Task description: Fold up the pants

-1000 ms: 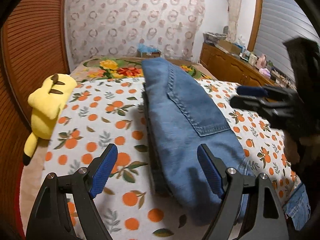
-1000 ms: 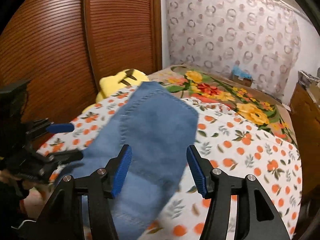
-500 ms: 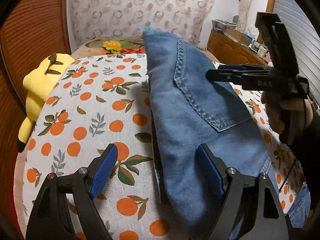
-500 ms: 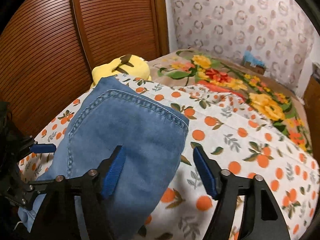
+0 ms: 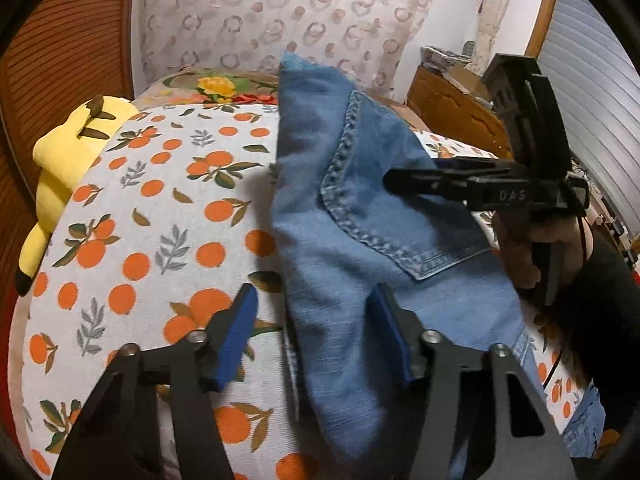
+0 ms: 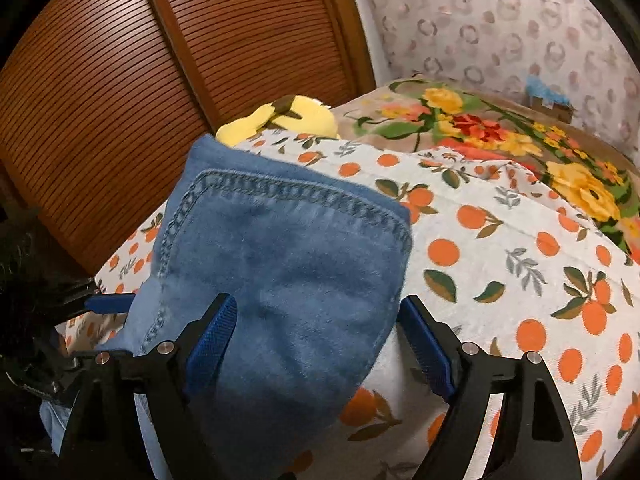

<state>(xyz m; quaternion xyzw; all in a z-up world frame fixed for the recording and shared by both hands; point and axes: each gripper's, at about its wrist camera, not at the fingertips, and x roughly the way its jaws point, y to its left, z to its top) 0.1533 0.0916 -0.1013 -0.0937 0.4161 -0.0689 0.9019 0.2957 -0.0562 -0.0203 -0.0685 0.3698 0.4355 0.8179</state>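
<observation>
Blue denim pants (image 5: 360, 240) lie folded lengthwise on a bed sheet printed with oranges (image 5: 152, 208); a back pocket faces up. My left gripper (image 5: 316, 332) is open, its jaws straddling the pants' near left edge. My right gripper (image 6: 320, 340) is open, low over the folded denim (image 6: 288, 264), with its jaws on either side of the cloth. The right gripper also shows in the left wrist view (image 5: 472, 184), above the pocket. The left gripper shows at the left edge of the right wrist view (image 6: 100, 304).
A yellow plush toy (image 5: 68, 160) lies at the bed's left edge, by a brown slatted wardrobe door (image 6: 140, 80). A floral blanket (image 6: 500, 132) covers the far end of the bed. A cluttered wooden dresser (image 5: 452, 96) stands to the right.
Both grippers have moved forward and down onto the pants. The left jaws have narrowed a little and now straddle the pants' edge. The right gripper has come in over the pocket.
</observation>
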